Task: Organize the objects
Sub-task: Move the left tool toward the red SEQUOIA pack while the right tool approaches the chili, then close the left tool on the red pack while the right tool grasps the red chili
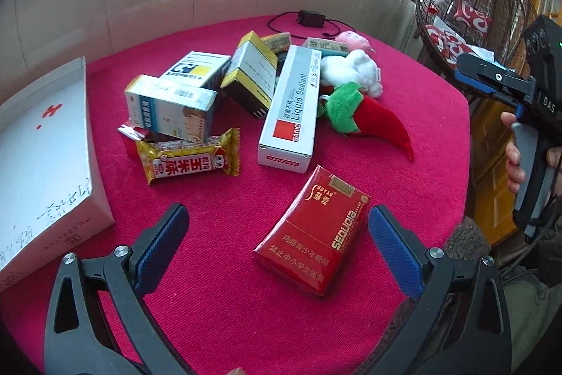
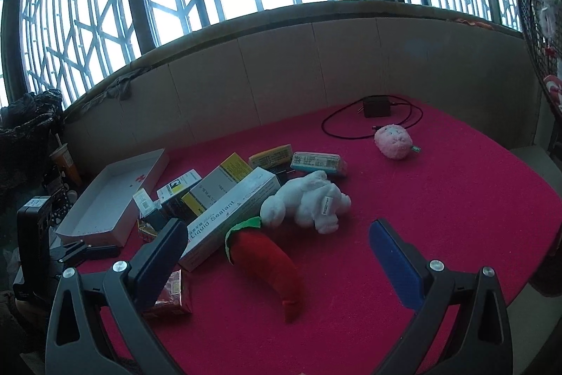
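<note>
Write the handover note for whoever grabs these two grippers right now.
Left gripper: open, empty, low over the red cloth, with the red cigarette pack between its fingers but untouched.
Right gripper: open, empty, facing the plush chili pepper.
White tray on the left: holds nothing visible.
Still loose on the table: Liquid Sealant box, leaning medicine boxes, snack packet, white plush, pink plush.
Done: no sorting is evident. Left: everything.
</note>
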Tool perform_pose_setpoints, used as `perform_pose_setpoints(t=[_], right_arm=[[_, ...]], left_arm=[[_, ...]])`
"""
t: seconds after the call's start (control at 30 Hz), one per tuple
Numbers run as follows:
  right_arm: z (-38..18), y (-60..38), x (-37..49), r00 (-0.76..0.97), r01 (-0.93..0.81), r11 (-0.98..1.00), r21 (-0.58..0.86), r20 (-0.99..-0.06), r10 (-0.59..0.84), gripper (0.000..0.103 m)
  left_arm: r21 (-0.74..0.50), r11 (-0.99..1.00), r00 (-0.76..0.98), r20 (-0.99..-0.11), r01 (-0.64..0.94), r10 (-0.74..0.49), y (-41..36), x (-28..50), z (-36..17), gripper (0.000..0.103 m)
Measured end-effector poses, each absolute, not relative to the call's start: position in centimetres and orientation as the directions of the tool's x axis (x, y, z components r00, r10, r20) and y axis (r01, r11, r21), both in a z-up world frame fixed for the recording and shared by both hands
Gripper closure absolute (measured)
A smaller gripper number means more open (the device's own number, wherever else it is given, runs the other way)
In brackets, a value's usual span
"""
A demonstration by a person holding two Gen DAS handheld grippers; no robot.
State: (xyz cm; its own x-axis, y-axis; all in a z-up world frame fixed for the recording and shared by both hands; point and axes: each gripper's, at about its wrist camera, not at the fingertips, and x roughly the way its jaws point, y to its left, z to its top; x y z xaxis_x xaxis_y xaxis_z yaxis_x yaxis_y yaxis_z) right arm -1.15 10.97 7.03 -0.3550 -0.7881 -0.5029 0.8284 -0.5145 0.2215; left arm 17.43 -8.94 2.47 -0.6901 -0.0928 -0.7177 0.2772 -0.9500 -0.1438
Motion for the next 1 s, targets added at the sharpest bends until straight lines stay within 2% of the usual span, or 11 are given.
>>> perform_pose_setpoints(t=[0.23,0.33,0.53,0.8,0.93,1.0], right_arm=[[4.0,7.0,-1.3,-0.291,0.905,-0.421,0.060,-0.636,-0.715,0.000],[2.9,5.5,-1.7,-0.242,0.920,-0.384,0.075,-0.663,-0.709,0.000],[0.8,2.3,-2.3,-0.184,0.942,-0.329,0.067,-0.716,-0.674,0.000],[-1.0,0.4,-1.5,-0.160,0.965,-0.263,0.016,-0.757,-0.634,0.000],[-1.3,-0.1,-1.3,-0.150,0.969,-0.247,0.016,-0.756,-0.638,0.000],[-1.6,-0.3,-1.2,-0.145,0.970,-0.242,0.015,-0.764,-0.628,0.005]], left_arm=[[-0.124,-0.976,-0.637,-0.771,0.179,-0.019,-8.0,14.9,0.9,0.001],[-0.143,-0.973,-0.626,-0.780,0.179,-0.001,-7.9,14.7,0.4,0.001],[-0.089,-0.985,-0.612,-0.791,0.145,-0.019,-7.5,14.5,0.2,0.001],[-0.084,-0.988,-0.603,-0.798,0.128,-0.010,-7.5,14.3,-0.2,0.010],[-0.072,-0.988,-0.606,-0.795,0.134,-0.024,-7.4,14.5,-0.1,0.020],[-0.062,-0.989,-0.606,-0.795,0.134,-0.032,-7.4,14.7,0.0,0.026]])
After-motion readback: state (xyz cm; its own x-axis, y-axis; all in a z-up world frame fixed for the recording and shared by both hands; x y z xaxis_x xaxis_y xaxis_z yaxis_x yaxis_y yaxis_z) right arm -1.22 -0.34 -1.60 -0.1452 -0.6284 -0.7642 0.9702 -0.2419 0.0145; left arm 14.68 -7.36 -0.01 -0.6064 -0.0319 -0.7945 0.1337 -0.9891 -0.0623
